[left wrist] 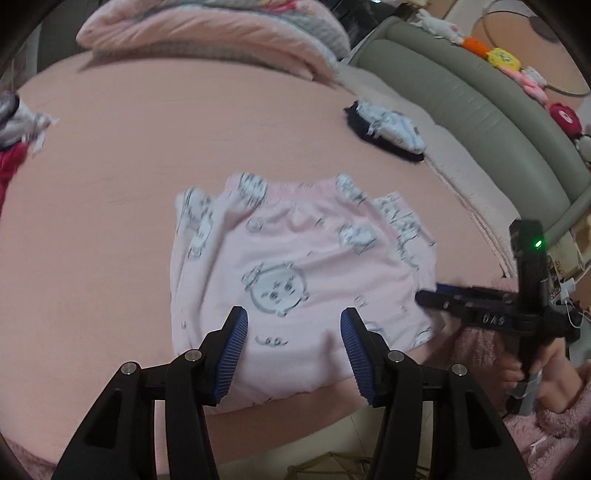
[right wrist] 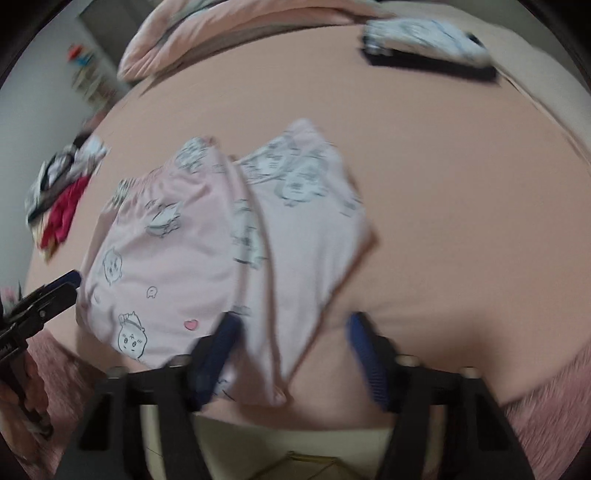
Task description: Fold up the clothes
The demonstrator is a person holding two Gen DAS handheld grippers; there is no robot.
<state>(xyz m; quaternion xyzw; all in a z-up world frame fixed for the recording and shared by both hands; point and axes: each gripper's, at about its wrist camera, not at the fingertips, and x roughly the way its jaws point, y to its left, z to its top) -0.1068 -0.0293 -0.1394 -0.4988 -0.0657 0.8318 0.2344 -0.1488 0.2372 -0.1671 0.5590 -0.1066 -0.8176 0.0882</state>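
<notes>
Pink shorts (left wrist: 295,258) printed with cartoon faces lie flat on the pink bed sheet (left wrist: 110,184), waistband at the far side. My left gripper (left wrist: 295,332) hovers open over their near hem, blue pads (left wrist: 236,339) apart with only fabric below. In the right wrist view the shorts (right wrist: 207,240) show a fold line down the middle, and their near corner lies between the spread fingers of my right gripper (right wrist: 291,339), which is open. The right gripper (left wrist: 428,293) also shows at the shorts' right edge, held by a hand (left wrist: 535,373). The left gripper (right wrist: 70,282) sits at their left edge.
A small stack of folded clothes (left wrist: 384,129) lies near the grey padded headboard (left wrist: 461,103), which carries plush toys (left wrist: 502,59). A loose pile of clothes (left wrist: 18,129) sits at the left. A pink quilt (left wrist: 203,33) is bunched at the far side. The bed edge and floor (right wrist: 295,454) are close below.
</notes>
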